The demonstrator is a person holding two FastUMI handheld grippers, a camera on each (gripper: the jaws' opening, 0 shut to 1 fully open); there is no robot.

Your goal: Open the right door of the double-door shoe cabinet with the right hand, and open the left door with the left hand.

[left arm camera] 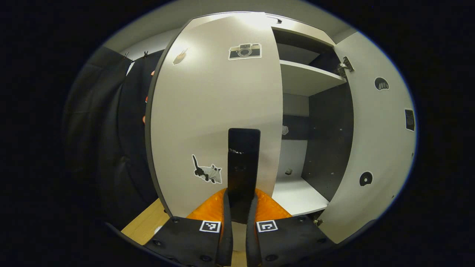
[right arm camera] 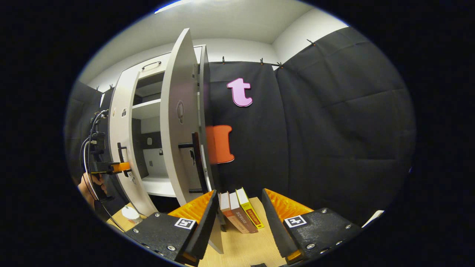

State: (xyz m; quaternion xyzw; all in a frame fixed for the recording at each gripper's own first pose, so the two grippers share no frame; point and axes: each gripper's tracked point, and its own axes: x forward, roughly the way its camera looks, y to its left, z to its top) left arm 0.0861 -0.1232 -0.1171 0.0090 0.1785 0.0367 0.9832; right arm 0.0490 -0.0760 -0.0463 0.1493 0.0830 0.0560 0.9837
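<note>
Left gripper (left arm camera: 243, 218) jaws clenched on left door handle (left arm camera: 243, 163); right gripper (right arm camera: 239, 218) jaws released beside open right door (right arm camera: 178, 141).

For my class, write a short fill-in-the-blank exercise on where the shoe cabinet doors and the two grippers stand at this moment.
1. The left gripper is shut on the left door's ____.
2. The right gripper is ____ and grips nothing.
3. The right door of the shoe cabinet already stands ____.
4. On the wooden table, three ____ stand beyond the right gripper.

Missing words: handle; open; open; books
</note>
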